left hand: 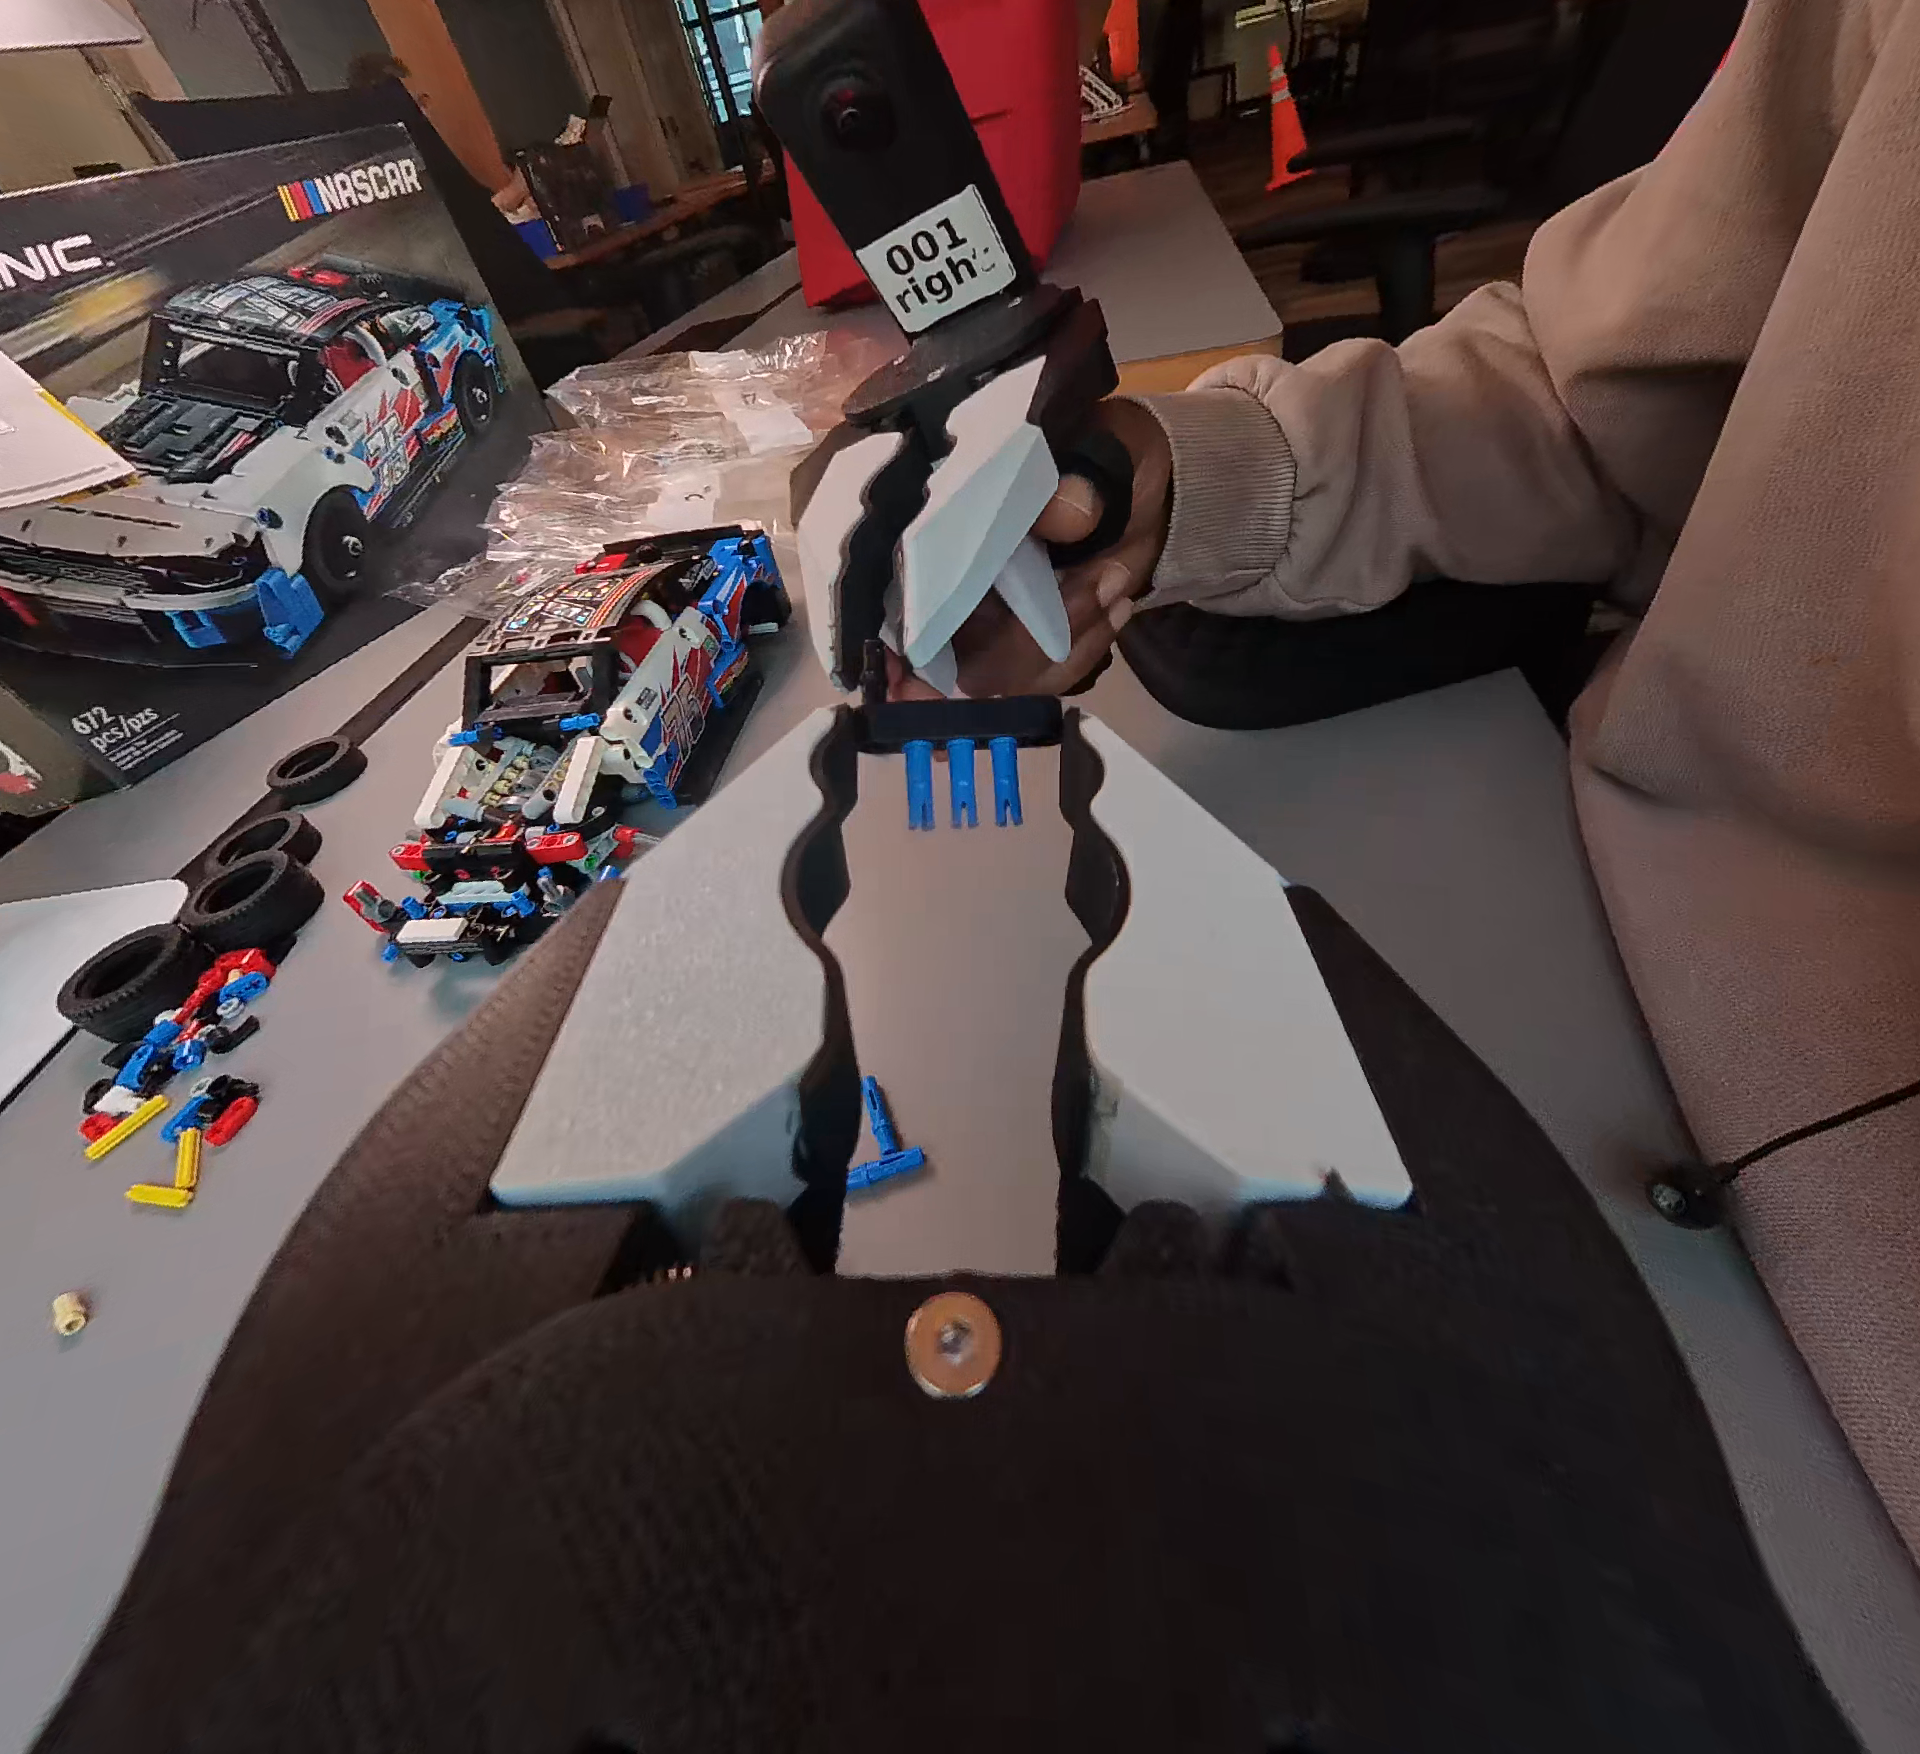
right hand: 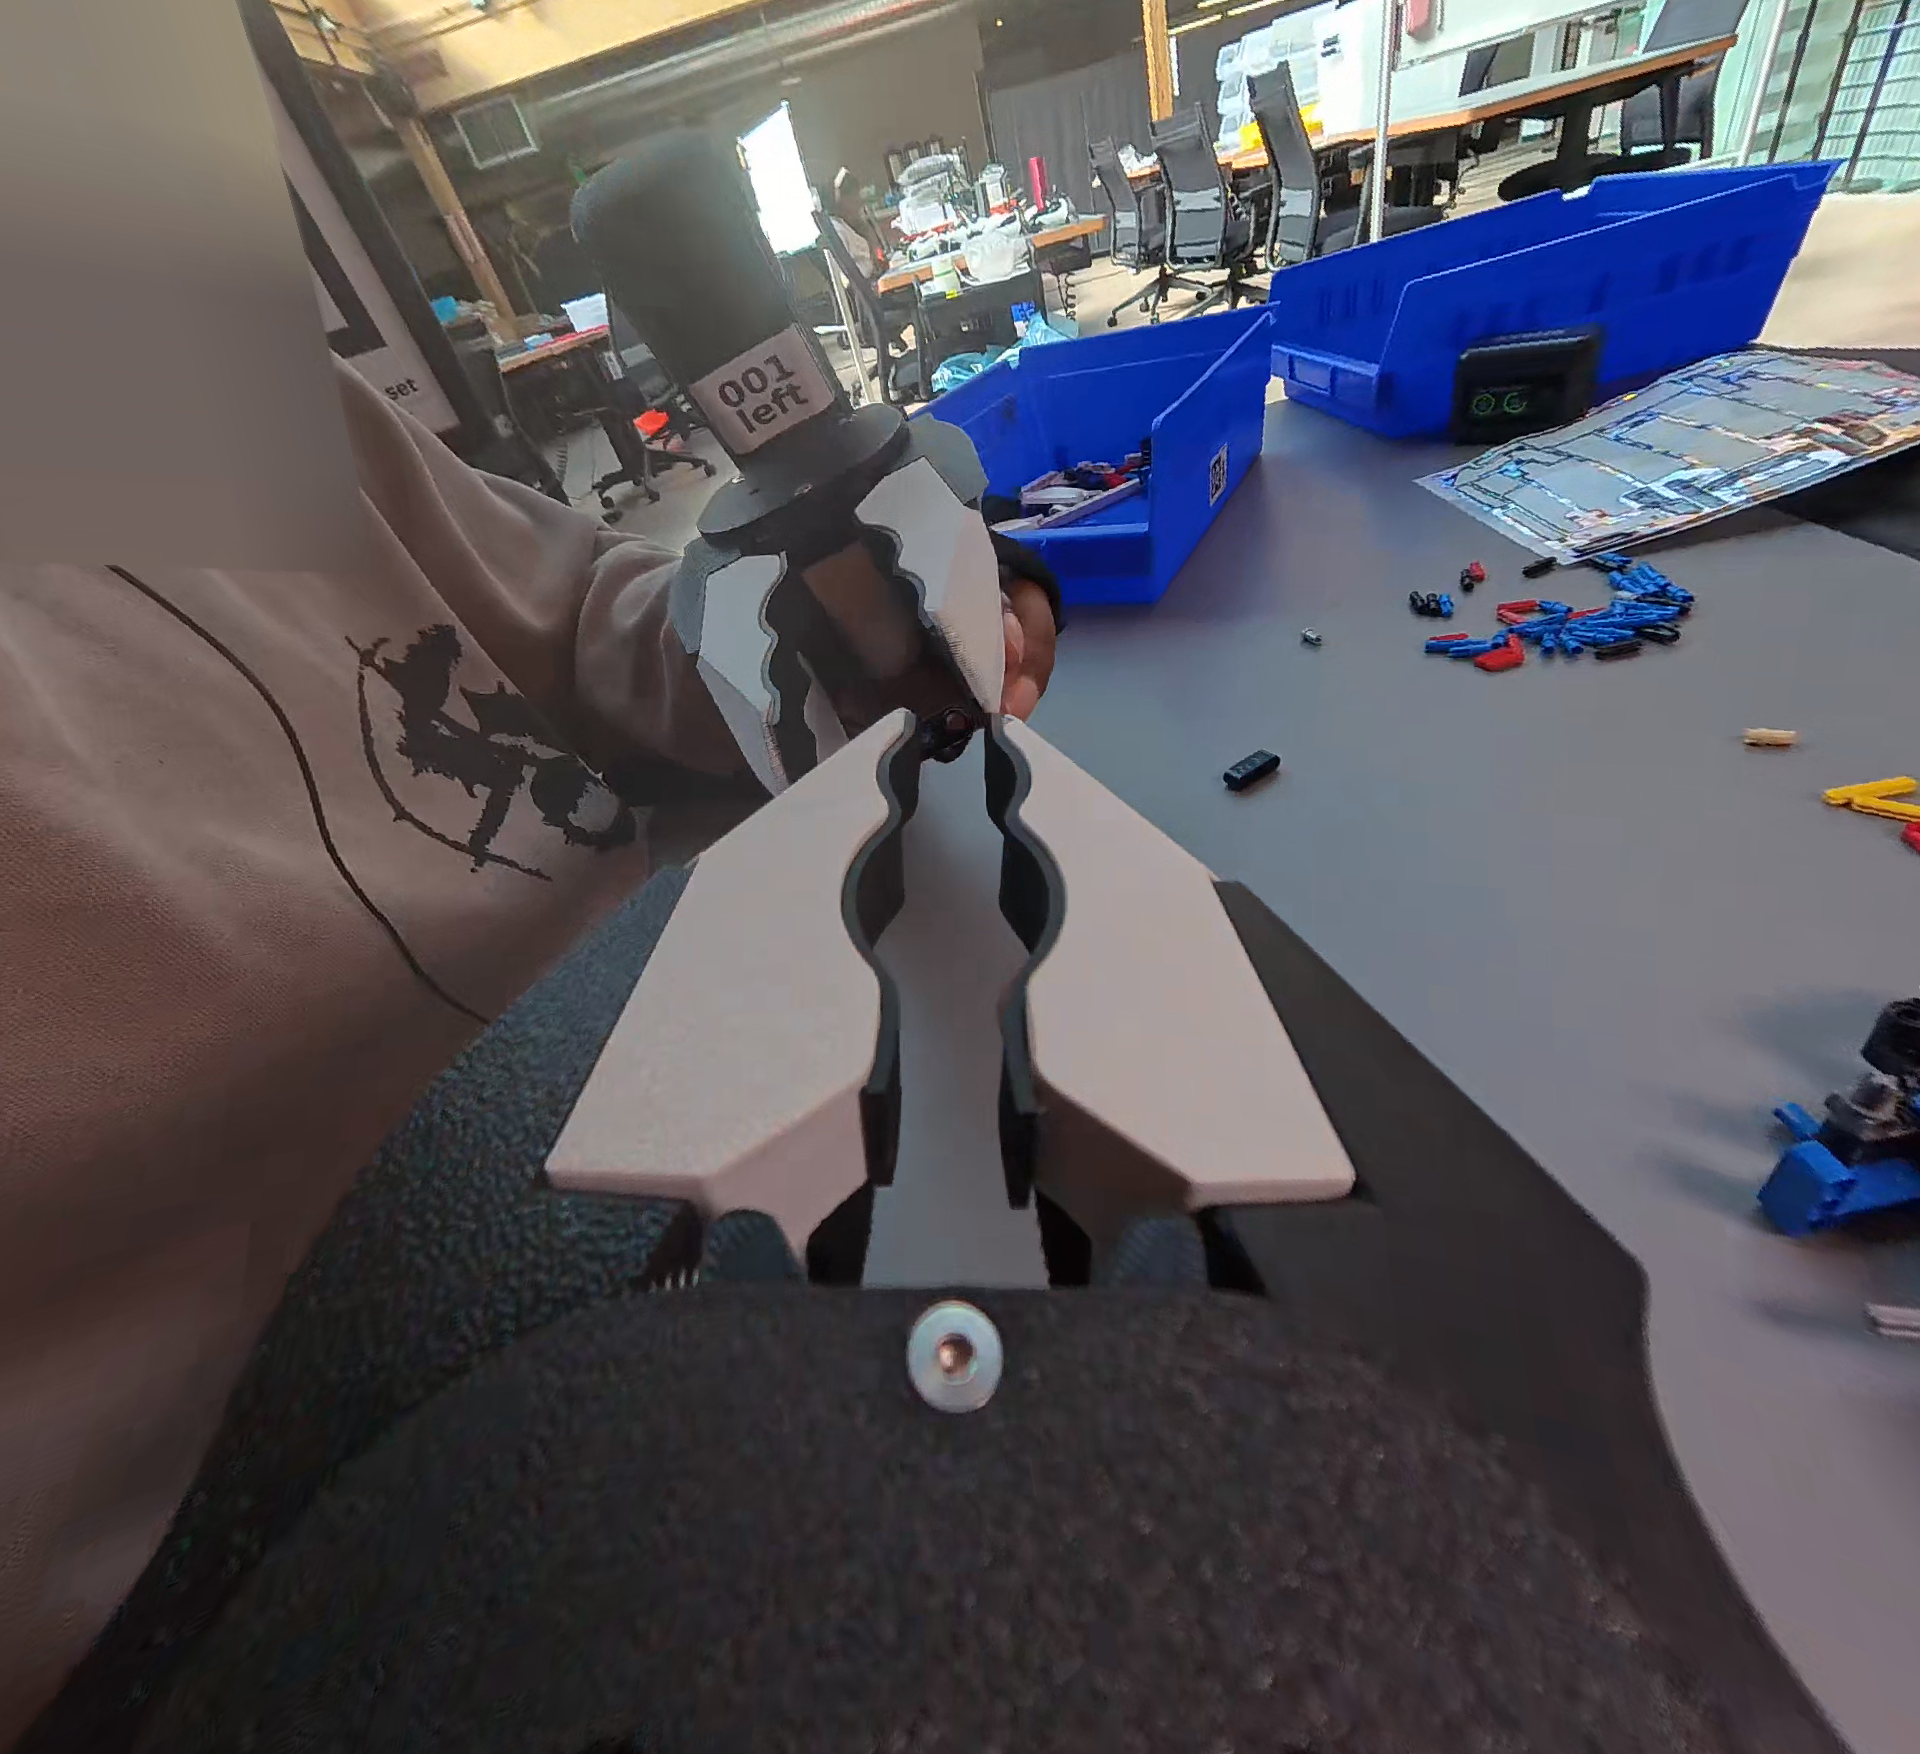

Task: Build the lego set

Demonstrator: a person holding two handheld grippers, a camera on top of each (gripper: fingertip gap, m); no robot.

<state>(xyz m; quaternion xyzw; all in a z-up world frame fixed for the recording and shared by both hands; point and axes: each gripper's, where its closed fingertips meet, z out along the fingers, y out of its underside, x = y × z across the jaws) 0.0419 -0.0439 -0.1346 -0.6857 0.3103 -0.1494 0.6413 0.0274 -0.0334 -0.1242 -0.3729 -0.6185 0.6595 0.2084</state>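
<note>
A: Item one, left gripper point(left hand: 961, 717). State?

B: Closed on a black beam point(left hand: 961, 720), gripped by its two ends at the fingertips. Three blue pins point(left hand: 961, 782) stand in the beam and point back toward the camera. The beam is held in the air above the table point(left hand: 1403, 831).

A: Item two, right gripper point(right hand: 951, 733).

B: Narrow. Its tips pinch a small dark piece point(right hand: 948, 736); too small to name. The left view shows it tilted down, tips touching or just beside the beam's left end.

A: Step in hand?

B: By my reading, a sub-assembly: the small piece is being fitted to the beam, both tools meeting tip to tip. Whether it is seated I cannot tell.

A: Next move?

B: Likely a straight push along the hole's axis, with the left grip kept firm so the beam does not twist. Little room for error at those tips.

A: Item three, hands.

B: A hand point(left hand: 1101, 551) wraps the right handle, sleeve point(left hand: 1455, 447) coming in from the right side. Both tools are raised close to the body.

A: Item four, remaining stock.

B: The car point(left hand: 603, 707), part built, on the table to the left, bonnet open. Four tyres point(left hand: 249, 894) beside it, loose. The box point(left hand: 239, 416) behind. A spare blue pin point(left hand: 883, 1143) lies on the table under the left fingers. A pile of pins point(right hand: 1590, 618), a blue bin point(right hand: 1122, 478) and instruction sheets point(right hand: 1683, 447) to the right.
</note>
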